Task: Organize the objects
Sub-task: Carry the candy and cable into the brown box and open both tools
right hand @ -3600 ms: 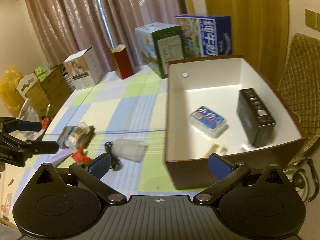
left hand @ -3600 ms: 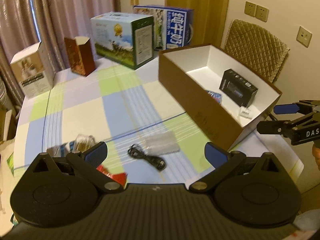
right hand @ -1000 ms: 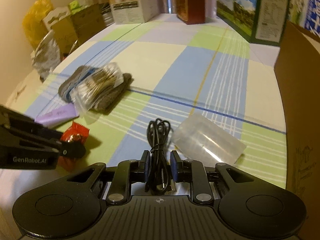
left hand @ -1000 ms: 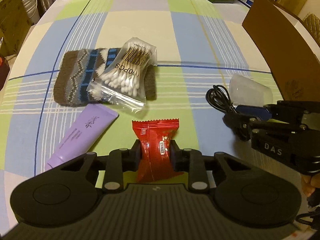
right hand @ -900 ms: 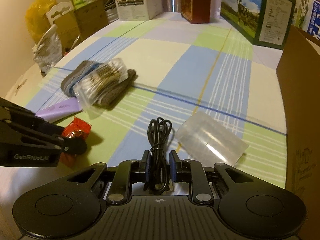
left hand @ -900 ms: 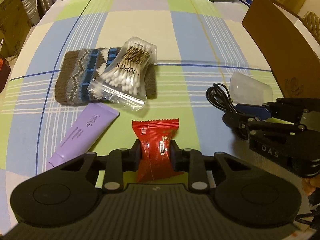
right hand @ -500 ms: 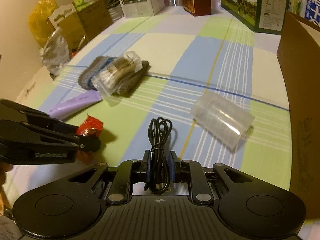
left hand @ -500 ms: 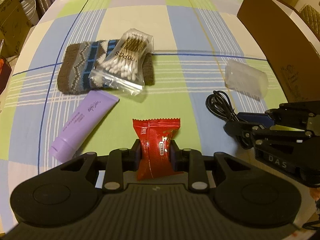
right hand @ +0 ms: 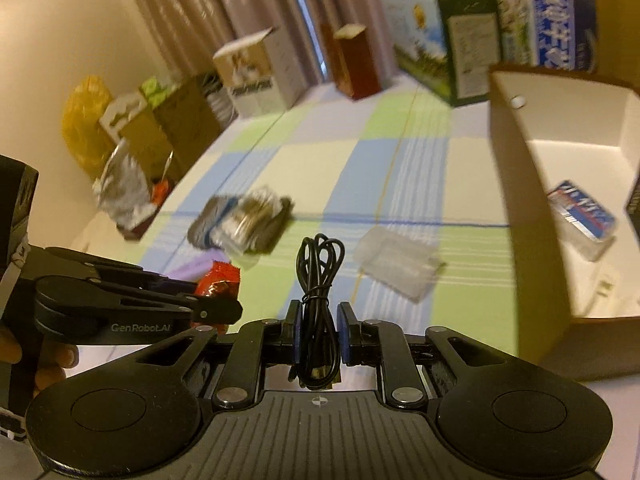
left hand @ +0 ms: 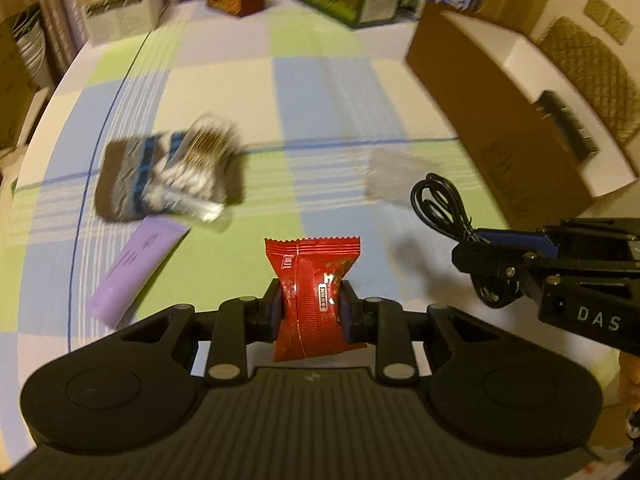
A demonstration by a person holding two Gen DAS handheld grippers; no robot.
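Note:
My left gripper [left hand: 312, 310] is shut on a red snack packet [left hand: 314, 280], held off the table. My right gripper [right hand: 319, 334] is shut on a coiled black cable [right hand: 320, 276], also lifted; the same cable [left hand: 444, 212] hangs from it in the left wrist view. On the checked tablecloth lie a purple tube [left hand: 138, 264], a knitted pouch [left hand: 124, 176] under a bag of cotton swabs [left hand: 196, 164], and a clear plastic case [right hand: 394, 266]. The brown cardboard box [right hand: 516, 184] stands at the right, open, with a blue packet [right hand: 582, 212] inside.
Cartons stand along the table's far edge: a white one [right hand: 256, 76], a dark red one [right hand: 356, 60], a green milk carton [right hand: 444, 52] and a blue one [right hand: 556, 32]. Bags and boxes [right hand: 132, 132] crowd the floor at the left. A quilted chair back [left hand: 592, 64] stands behind the box.
Both grippers have risen from the table with their loads, the packet and the cable. The views have tilted up, so the far cartons and the box's inside now show.

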